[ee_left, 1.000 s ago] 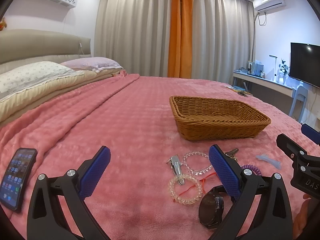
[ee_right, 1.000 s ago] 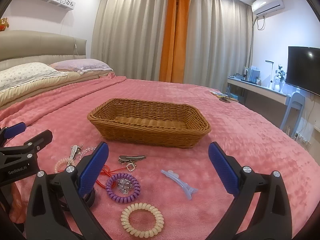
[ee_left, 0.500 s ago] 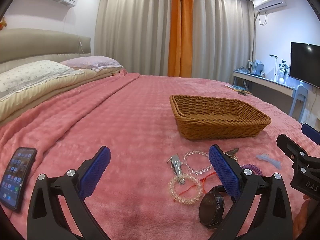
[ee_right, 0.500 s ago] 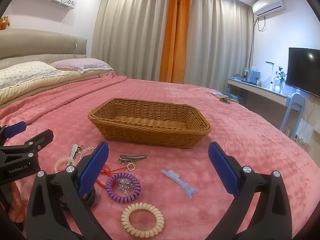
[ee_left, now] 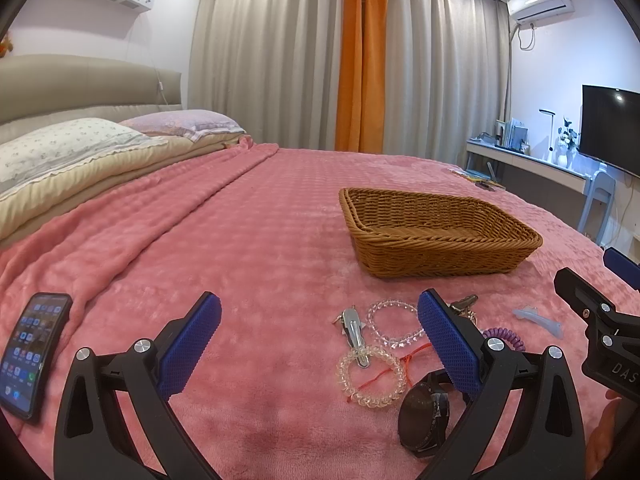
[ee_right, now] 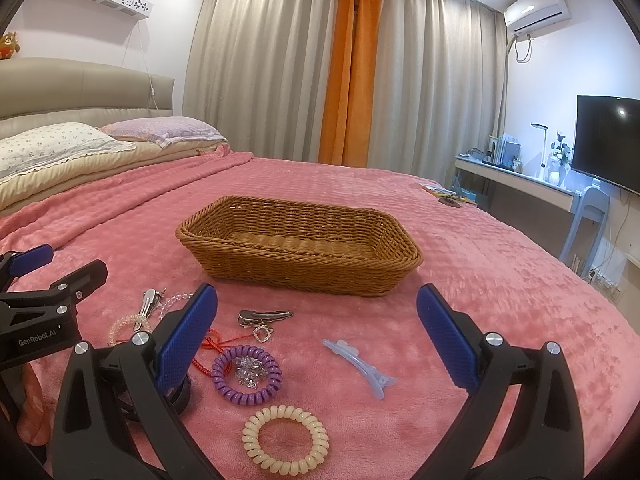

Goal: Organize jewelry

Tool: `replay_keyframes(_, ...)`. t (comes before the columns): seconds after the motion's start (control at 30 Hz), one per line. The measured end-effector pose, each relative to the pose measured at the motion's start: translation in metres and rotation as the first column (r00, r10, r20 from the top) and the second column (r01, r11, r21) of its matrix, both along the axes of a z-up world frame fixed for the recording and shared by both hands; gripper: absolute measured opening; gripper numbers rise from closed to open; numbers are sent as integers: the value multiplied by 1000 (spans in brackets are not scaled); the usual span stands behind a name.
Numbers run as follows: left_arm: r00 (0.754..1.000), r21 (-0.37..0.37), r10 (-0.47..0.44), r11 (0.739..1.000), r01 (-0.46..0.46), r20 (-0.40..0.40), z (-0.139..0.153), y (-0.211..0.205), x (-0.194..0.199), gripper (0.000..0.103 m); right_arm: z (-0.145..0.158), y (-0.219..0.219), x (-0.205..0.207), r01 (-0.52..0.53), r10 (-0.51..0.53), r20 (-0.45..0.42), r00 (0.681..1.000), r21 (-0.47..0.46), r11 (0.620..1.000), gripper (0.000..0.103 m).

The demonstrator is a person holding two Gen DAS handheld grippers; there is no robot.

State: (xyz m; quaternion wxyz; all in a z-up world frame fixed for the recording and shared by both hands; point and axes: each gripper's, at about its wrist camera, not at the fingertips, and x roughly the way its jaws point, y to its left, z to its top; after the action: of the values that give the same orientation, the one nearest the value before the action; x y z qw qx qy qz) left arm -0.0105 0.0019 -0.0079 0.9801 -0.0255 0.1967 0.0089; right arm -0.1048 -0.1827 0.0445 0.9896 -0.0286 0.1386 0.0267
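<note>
A brown wicker basket [ee_left: 436,236] [ee_right: 304,248] stands empty on the pink bed. In front of it lie jewelry pieces: a clear bead bracelet [ee_left: 394,330], a clear coil hair tie [ee_left: 372,376], a silver clip [ee_left: 354,334], a dark watch [ee_left: 424,408], a purple coil tie [ee_right: 246,376], a cream coil tie [ee_right: 286,438], a blue hair clip [ee_right: 358,362] and a dark clip with a charm [ee_right: 264,316]. My left gripper [ee_left: 318,344] is open and empty, to the left of the pile. My right gripper [ee_right: 316,336] is open and empty above the blue clip.
A black phone [ee_left: 34,350] lies on the blanket at the left. Pillows [ee_left: 72,148] and the headboard are far left. A desk [ee_right: 520,178], a chair and a TV [ee_right: 608,142] stand beyond the bed's right edge.
Both grippers have barely shifted. Nothing was taken hold of or let go.
</note>
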Motion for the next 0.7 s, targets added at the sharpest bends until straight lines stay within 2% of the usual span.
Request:
replay_keyframes(0.3,1000,-17,-4,1000,4,-8,0,2,1,96,0,0,0,3,-3,-1,1000,-2,1000,95)
replay_keyframes(0.37,999,-69,-18,997,16,-29,-1,10,4,96,0,-1,2,9,-9,-6,1000,0,1000,95)
replay_keyframes(0.43,996,-183,-63,982,50,-69,-3,28,10,95,0,-3,3,14,-14,-15,1000,7,1000,95)
replay_keyframes(0.5,985,-323,-133,942,92,-107,-8,51,17,95,0,-6,5,21,-21,-27,999,11,1000,95)
replay_keyframes(0.53,981,-367,-153,925,100,-119,-9,59,19,94,0,-6,7,20,-20,-35,999,12,1000,95)
replay_keyframes(0.6,975,-401,-168,911,98,-143,-10,68,21,93,0,-8,9,12,-11,-55,998,17,1000,92)
replay_keyframes(0.7,960,-367,-205,922,124,-189,-10,62,25,84,0,-15,12,1,3,-91,996,41,999,88)
